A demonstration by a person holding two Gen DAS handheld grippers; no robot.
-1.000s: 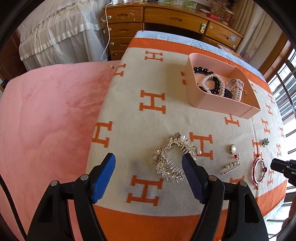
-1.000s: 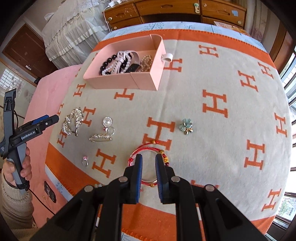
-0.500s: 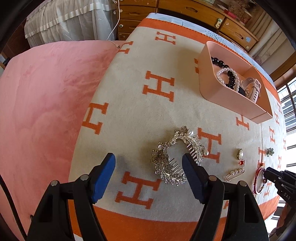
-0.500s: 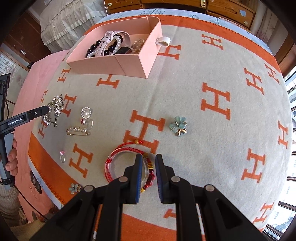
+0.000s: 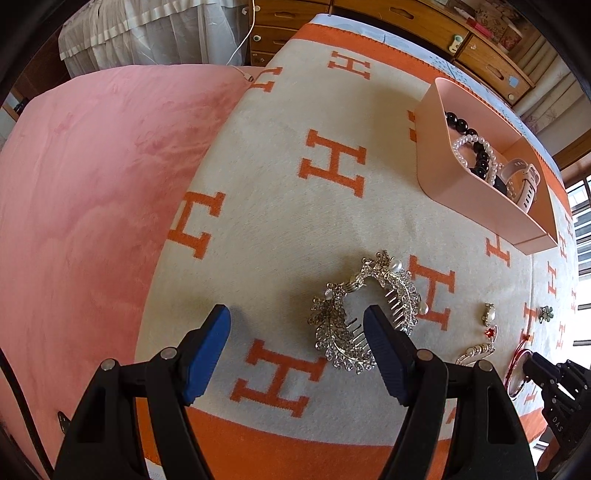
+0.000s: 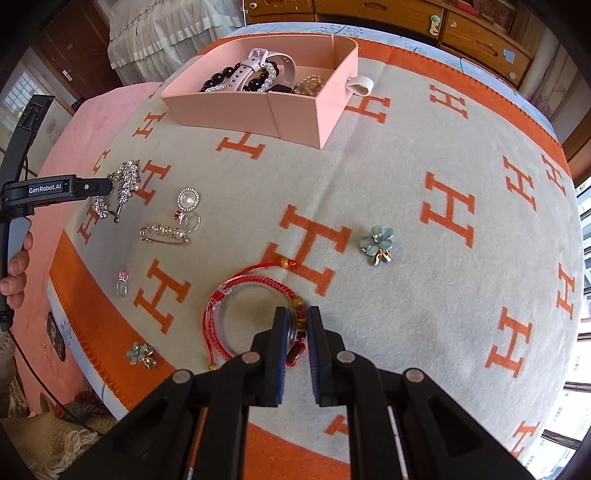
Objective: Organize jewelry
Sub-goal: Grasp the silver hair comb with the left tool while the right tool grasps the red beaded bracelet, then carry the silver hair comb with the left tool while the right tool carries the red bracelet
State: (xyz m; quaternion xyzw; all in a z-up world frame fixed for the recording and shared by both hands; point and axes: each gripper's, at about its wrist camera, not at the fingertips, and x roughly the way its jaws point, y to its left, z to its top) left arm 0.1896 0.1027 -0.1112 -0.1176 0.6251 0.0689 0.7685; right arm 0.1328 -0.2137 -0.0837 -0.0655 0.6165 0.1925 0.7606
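My left gripper (image 5: 297, 314) is open, low over the blanket, its right finger beside a silver rhinestone hair comb (image 5: 364, 314). My right gripper (image 6: 297, 315) has its jaws narrowly apart, straddling the beaded side of a red cord bracelet with a clear bangle (image 6: 255, 310); whether the pads pinch it I cannot tell. The pink box (image 6: 258, 110) holds black beads, a pearl bracelet and a pink watch. The box also shows in the left wrist view (image 5: 476, 192). The comb lies at the left in the right wrist view (image 6: 123, 186).
Loose on the orange-and-cream H blanket (image 6: 406, 184): a pearl brooch (image 6: 188, 199), a pearl safety pin (image 6: 164, 234), a pink-stone ring (image 6: 123, 284), two teal flower brooches (image 6: 378, 243) (image 6: 140, 354). Pink bedding (image 5: 92, 184) lies left; wooden drawers (image 5: 406, 18) behind.
The left gripper has come down and forward to the hair comb. The right gripper has dropped onto the red bracelet, its jaws now astride the beaded side.
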